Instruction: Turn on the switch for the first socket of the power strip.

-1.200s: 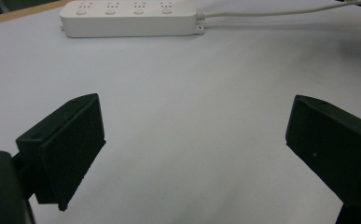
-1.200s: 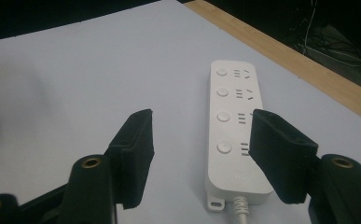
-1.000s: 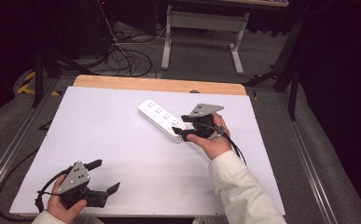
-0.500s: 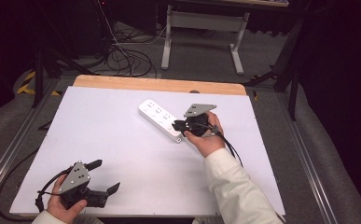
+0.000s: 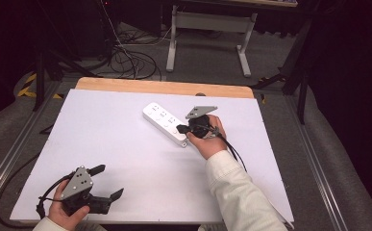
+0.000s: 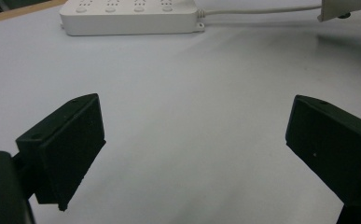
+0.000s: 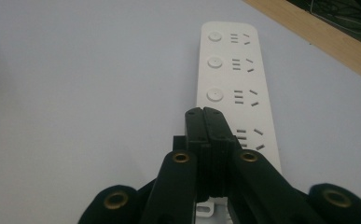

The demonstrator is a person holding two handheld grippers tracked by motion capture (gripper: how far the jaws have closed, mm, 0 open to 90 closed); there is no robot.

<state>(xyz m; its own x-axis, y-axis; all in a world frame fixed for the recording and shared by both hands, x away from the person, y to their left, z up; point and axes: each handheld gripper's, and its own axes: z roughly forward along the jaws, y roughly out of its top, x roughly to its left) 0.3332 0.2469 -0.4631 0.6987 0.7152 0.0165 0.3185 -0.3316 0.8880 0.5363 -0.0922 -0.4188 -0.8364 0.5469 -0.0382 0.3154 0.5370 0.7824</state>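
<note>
A white power strip (image 5: 163, 121) with a row of round buttons lies slantwise on the white table top, right of centre. My right gripper (image 5: 179, 129) is shut, its tips down on the strip's near end. In the right gripper view the closed black jaws (image 7: 205, 114) cover the spot nearest me on the power strip (image 7: 229, 70), where a fourth button would sit; nothing shows between them. My left gripper (image 5: 107, 182) rests open at the table's near left corner. In its own view the left gripper (image 6: 197, 140) has bare table between its jaws, with the power strip (image 6: 131, 16) far ahead.
The strip's white cable (image 6: 257, 10) runs off toward the right hand. The table top (image 5: 102, 130) has a wooden strip (image 5: 164, 86) along its far edge. Beyond it are floor cables (image 5: 126, 57) and a white stand (image 5: 207, 29).
The right gripper has shifted a little to the left, bringing its closed tips onto the near end of the power strip. The left gripper has stayed put.
</note>
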